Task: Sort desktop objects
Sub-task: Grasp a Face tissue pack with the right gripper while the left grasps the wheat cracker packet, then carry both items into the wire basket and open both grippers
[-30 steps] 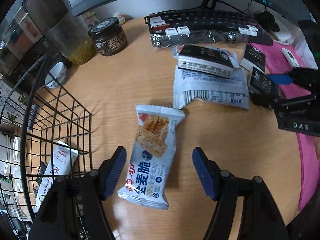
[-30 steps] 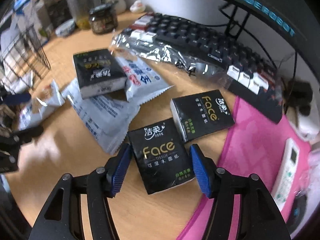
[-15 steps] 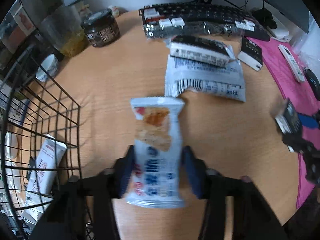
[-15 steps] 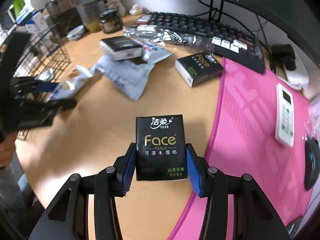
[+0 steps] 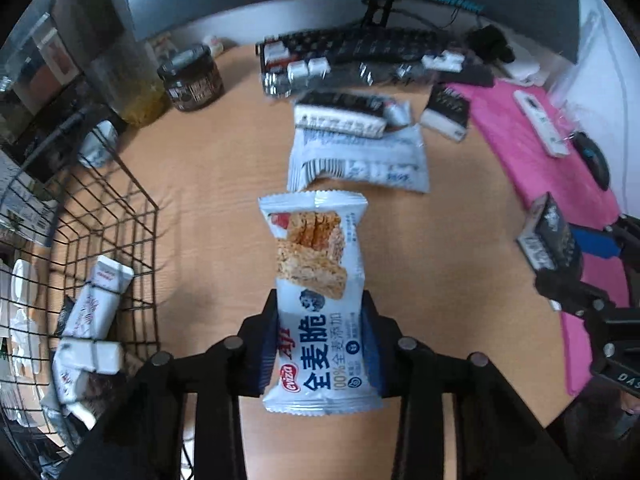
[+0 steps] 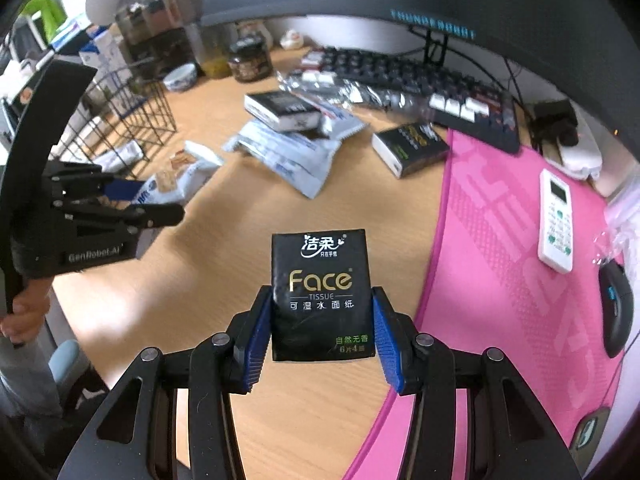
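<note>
1. Left gripper point(image 5: 320, 344): black two-finger tool with blue pads, clenched on the pale blue foil snack packet printed with a cereal bar point(image 5: 316, 300). A second ago its jaws stood wide around the packet as it lay flat on the desk; now the packet is clamped at its lower half and lifted clear of the wood.
2. Right gripper point(image 6: 322, 332): same build, grasping the black pocket tissue pack lettered "Face" in gold point(image 6: 322, 292). A second ago that pack lay on the desk between open pads; now it is held up over the edge where wood meets mat.
3. Meaning for the task: both picks look complete, so the carry to a sorting place is probably next. The black wire mesh basket point(image 5: 120, 216), already holding white wrapped packets, sits to the left of the snack packet and seems its likely destination.
4. Left to sort: a second black tissue pack point(image 6: 408, 148), a third lying on a heap of pale grey-blue foil pouches point(image 5: 360, 160).
5. Surface: light wooden desktop point(image 5: 208, 152), with a pink desk mat point(image 6: 512, 264) bearing a white remote control point(image 6: 556, 220) and a black mouse point(image 6: 618, 308).
6. Room: black keyboard point(image 6: 400, 68) partly under crinkled clear plastic, a dark monitor above it, a dark-lidded glass jar point(image 5: 192, 80) at the back.
</note>
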